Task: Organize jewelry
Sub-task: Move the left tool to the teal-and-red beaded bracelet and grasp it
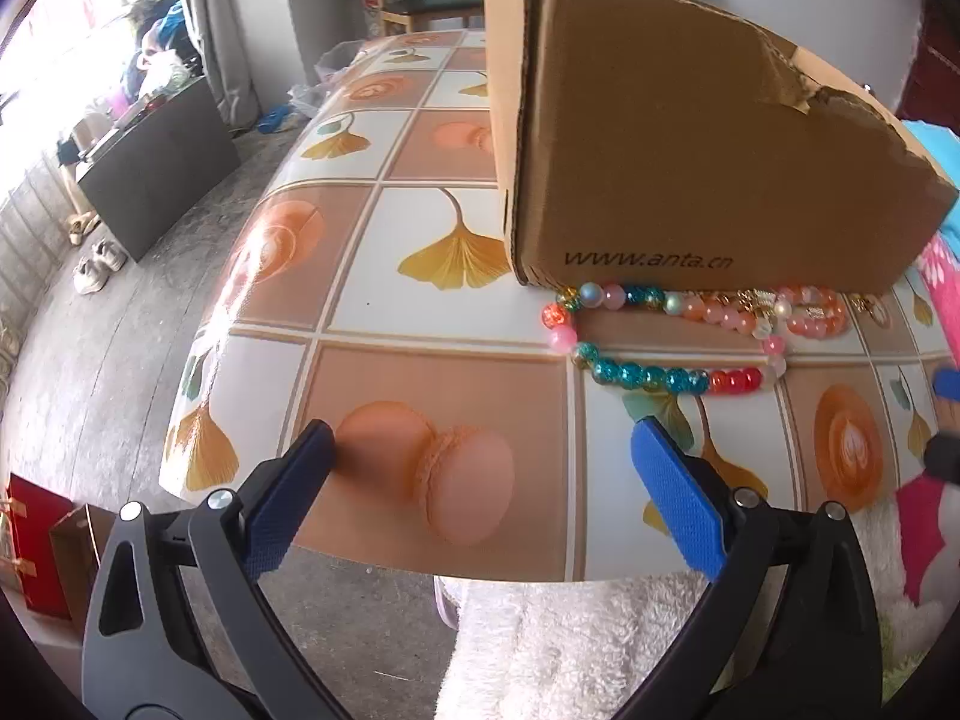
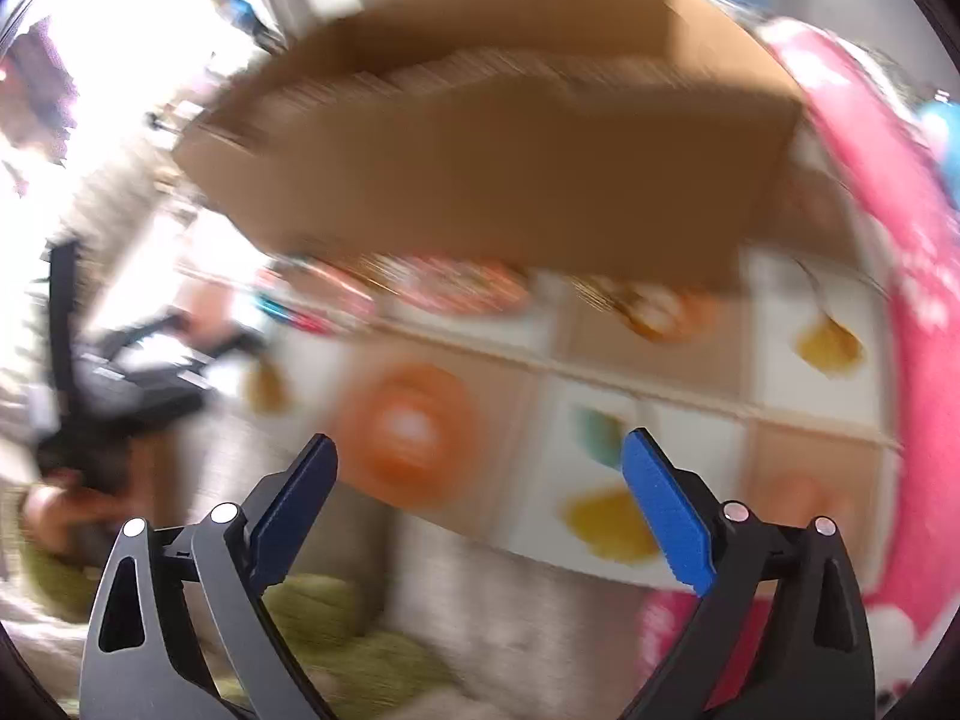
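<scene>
Several beaded bracelets lie on the patterned table against the front of a cardboard box. A multicoloured one has teal, red and pink beads; a peach-pink one sits to its right. My left gripper is open over the table's near edge, short of the beads, nothing between its blue pads. The right wrist view is blurred: my right gripper stands open and empty above the table, the box and smeared bracelets ahead of it.
A white fluffy cloth hangs below the table's near edge. Pink fabric lies at the right. The other gripper's tip shows at the right border. Beyond the table's left edge are the floor, shoes and a dark cabinet.
</scene>
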{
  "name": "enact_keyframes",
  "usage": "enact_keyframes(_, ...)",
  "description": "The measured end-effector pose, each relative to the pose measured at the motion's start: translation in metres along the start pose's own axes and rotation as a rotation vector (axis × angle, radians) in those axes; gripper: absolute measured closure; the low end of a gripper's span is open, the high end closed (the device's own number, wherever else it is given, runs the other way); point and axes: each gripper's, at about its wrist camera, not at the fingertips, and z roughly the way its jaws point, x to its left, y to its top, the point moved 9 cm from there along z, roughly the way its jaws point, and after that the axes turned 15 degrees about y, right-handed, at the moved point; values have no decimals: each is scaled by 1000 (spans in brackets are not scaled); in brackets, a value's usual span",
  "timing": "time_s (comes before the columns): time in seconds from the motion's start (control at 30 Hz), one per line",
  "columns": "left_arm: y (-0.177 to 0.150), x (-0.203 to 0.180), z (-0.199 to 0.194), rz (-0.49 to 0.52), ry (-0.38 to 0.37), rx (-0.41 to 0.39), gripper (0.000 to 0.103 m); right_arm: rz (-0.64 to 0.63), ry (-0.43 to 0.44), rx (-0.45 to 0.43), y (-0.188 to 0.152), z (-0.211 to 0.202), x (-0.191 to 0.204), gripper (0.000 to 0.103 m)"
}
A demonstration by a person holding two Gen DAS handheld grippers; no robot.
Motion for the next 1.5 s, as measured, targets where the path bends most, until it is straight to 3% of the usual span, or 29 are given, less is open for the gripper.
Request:
enact_keyframes(0.1,0,-1,-1,4,-14,-14,7,9,182,-19,10,10,28,26)
enact_keyframes(0.2,-2,3,-6,-25,-44,-69,7,30,244,-3,13,25,36,42)
enact_keyframes(0.33,-2,8,-15,-96,-105,-113,10,71,246,25,9,43,32,56)
enact_keyframes(0.4,1,11,-19,-121,-140,-127,25,99,231,25,9,48,28,56)
enact_keyframes(0.57,13,9,-28,-123,-271,-157,31,142,199,8,13,54,27,57)
enact_keyframes(0.77,30,-5,-16,-97,-370,-123,53,188,150,-15,21,62,26,57)
enact_keyframes(0.83,35,-9,-11,-86,-373,-117,54,197,139,-23,25,63,25,57)
enact_keyframes(0.97,35,-18,2,-37,-339,-85,69,205,122,-27,32,69,25,58)
enact_keyframes(1.03,35,-20,1,-8,-327,-87,71,196,109,-19,34,75,29,62)
enact_keyframes(1.13,36,-22,2,7,-307,-84,76,164,66,-18,38,80,34,71)
enact_keyframes(1.3,35,-26,2,39,-274,-86,94,135,42,-13,40,83,44,90)
enact_keyframes(1.33,32,-29,-1,54,-271,-86,94,121,31,-14,41,82,46,98)
enact_keyframes(1.5,14,-35,-14,96,-305,-62,94,124,23,10,36,75,49,99)
